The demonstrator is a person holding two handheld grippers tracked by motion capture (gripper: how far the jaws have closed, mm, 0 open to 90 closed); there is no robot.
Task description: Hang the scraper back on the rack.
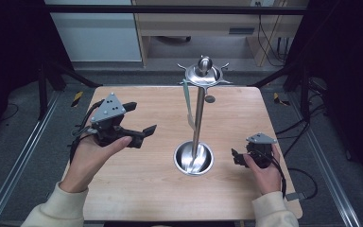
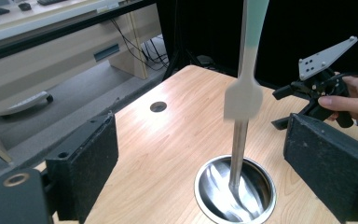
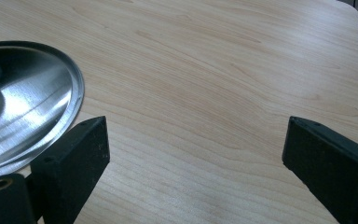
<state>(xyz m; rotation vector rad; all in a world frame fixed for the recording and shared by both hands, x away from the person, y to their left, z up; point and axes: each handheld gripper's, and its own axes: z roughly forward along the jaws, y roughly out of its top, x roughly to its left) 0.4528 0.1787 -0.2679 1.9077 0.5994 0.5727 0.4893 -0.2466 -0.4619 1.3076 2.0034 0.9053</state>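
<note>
A steel utensil stand (image 1: 198, 113) rises from a round dished base (image 1: 194, 158) at the middle of the wooden table (image 1: 137, 189). Its top disc (image 1: 203, 74) carries several hooks. A pale green and white spatula (image 1: 187, 106) hangs from one hook beside the pole, its blade (image 2: 244, 95) clear of the base (image 2: 235, 191). My left gripper (image 1: 143, 118) is held above the table left of the stand, jaws open and empty, pointing at the pole (image 2: 200, 154). My right gripper (image 1: 236, 157) sits low to the right of the base, open with bare wood between its pads (image 3: 196, 158). The left gripper view also catches it (image 2: 281, 108).
A small round hole (image 1: 210, 99) marks the table behind the stand. Black frame posts (image 1: 42, 90) stand at the far corners. A desk and cables (image 1: 269, 42) lie beyond the far edge. Bare wood spreads in front of the base.
</note>
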